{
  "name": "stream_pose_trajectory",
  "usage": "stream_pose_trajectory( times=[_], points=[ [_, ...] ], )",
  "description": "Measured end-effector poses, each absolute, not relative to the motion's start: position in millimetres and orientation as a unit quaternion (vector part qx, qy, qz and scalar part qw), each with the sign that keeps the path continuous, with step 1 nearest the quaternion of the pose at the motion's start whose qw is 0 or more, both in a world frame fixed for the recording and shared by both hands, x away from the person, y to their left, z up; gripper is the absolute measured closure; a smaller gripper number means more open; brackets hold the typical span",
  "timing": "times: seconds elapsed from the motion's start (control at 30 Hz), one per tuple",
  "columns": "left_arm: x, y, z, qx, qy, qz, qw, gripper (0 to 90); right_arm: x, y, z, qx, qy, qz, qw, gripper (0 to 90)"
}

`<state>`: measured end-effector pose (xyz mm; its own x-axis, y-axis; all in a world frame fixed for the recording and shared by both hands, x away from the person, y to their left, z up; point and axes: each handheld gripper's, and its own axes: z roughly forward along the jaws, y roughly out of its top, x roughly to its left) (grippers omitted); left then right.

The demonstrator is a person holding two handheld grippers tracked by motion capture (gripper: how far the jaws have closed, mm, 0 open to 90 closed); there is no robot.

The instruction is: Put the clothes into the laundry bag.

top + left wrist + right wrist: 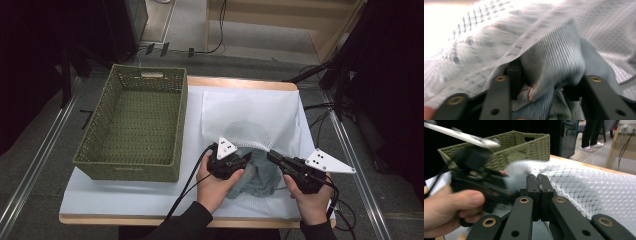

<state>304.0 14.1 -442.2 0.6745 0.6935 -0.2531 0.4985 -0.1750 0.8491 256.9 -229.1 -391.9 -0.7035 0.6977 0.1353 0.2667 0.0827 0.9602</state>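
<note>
At the near edge of the bench (150,200), a blue-grey cloth (260,175) sits half inside a white mesh bag (250,132). The left gripper (544,87) has its jaws partly open with the cloth bunched between them. The right gripper (539,187) has its jaws pressed together on the bag's edge. A green woven basket (135,120) stands to the left.
</note>
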Motion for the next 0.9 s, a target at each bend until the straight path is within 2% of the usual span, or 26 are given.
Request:
stream_pose_trajectory(
  times=[0.13,0.17,0.3,0.43,0.47,0.53,0.6,0.63,0.7,0.83,0.9],
  points=[
    [288,17,-432,0.788,0.347,0.079,0.503,23.5,261,-235,-399,0.35,0.715,0.577,0.183,90.0],
    [282,18,-429,0.798,0.334,0.081,0.494,20.2,262,-236,-400,0.352,0.714,0.577,0.183,90.0],
    [273,18,-434,0.826,0.316,0.081,0.459,16.5,265,-240,-402,0.36,0.711,0.577,0.18,90.0],
    [268,1,-456,0.869,0.305,0.115,0.373,14.6,266,-237,-405,0.361,0.714,0.574,0.175,90.0],
    [268,-3,-461,0.875,0.307,0.124,0.352,15.5,266,-236,-405,0.361,0.715,0.573,0.175,90.0],
    [270,-5,-465,0.875,0.31,0.143,0.344,26.3,266,-235,-406,0.36,0.717,0.57,0.175,90.0],
    [273,-3,-463,0.866,0.319,0.154,0.352,49.3,265,-234,-406,0.36,0.717,0.57,0.174,90.0],
    [276,-1,-461,0.86,0.326,0.141,0.366,59.9,265,-234,-406,0.359,0.718,0.571,0.174,90.0],
    [279,1,-455,0.85,0.335,0.128,0.385,69.5,264,-233,-406,0.357,0.717,0.573,0.172,90.0],
    [281,-3,-443,0.814,0.355,0.11,0.447,72.6,262,-231,-404,0.35,0.718,0.576,0.172,90.0],
    [284,-8,-439,0.789,0.369,0.118,0.477,72.8,261,-229,-402,0.349,0.716,0.579,0.173,90.0]
  ],
)
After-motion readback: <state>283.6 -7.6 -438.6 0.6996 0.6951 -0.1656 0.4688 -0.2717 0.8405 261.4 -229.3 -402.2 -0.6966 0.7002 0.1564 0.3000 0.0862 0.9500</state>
